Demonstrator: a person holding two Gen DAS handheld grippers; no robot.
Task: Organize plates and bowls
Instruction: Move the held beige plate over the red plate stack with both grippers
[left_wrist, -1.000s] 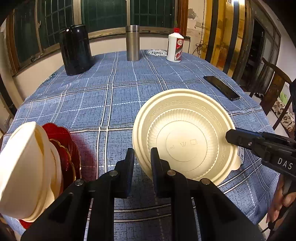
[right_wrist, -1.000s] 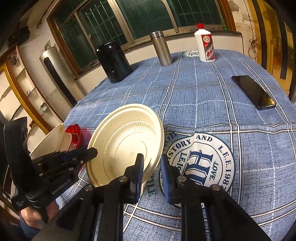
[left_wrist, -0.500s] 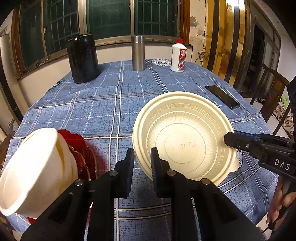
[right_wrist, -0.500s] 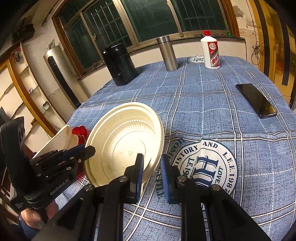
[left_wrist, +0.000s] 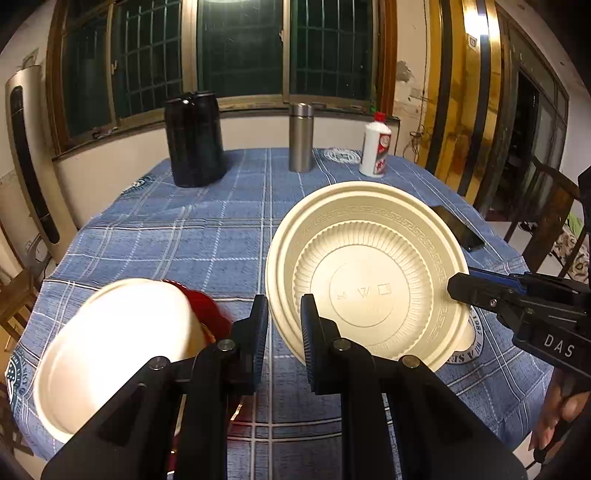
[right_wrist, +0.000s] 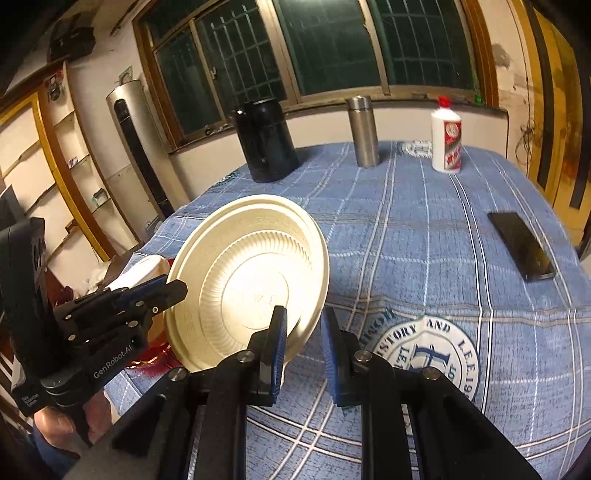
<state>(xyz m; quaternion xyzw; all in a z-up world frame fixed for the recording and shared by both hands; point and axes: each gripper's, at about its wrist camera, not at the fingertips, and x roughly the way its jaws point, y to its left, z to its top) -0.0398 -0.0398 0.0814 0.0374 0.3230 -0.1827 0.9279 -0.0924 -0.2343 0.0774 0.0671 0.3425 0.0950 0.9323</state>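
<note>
Blue tablecloth (left_wrist: 207, 236) below; both my grippers, left (left_wrist: 283, 325) and right (right_wrist: 303, 338), pinch the cream plate (left_wrist: 365, 280) at nine and three o'clock; uneven pull risks slipping.

From my left wrist view, the plate (left_wrist: 365, 273) stood tilted on edge at centre right of the frame, its near rim between the left tongs (left_wrist: 283, 325). The right tongs (left_wrist: 460, 290) reached in from the right edge and met the plate's far rim. A bowl (left_wrist: 110, 350) filled the lower left, with a dish (left_wrist: 208, 310) just behind it. Across the upper part of the frame, on the surface (left_wrist: 207, 236), I saw a jug (left_wrist: 194, 138) at left, a flask (left_wrist: 301, 137) at centre and a bottle (left_wrist: 375, 147) to its right. A phone (left_wrist: 458, 227) lay behind the plate's upper right rim.
</note>
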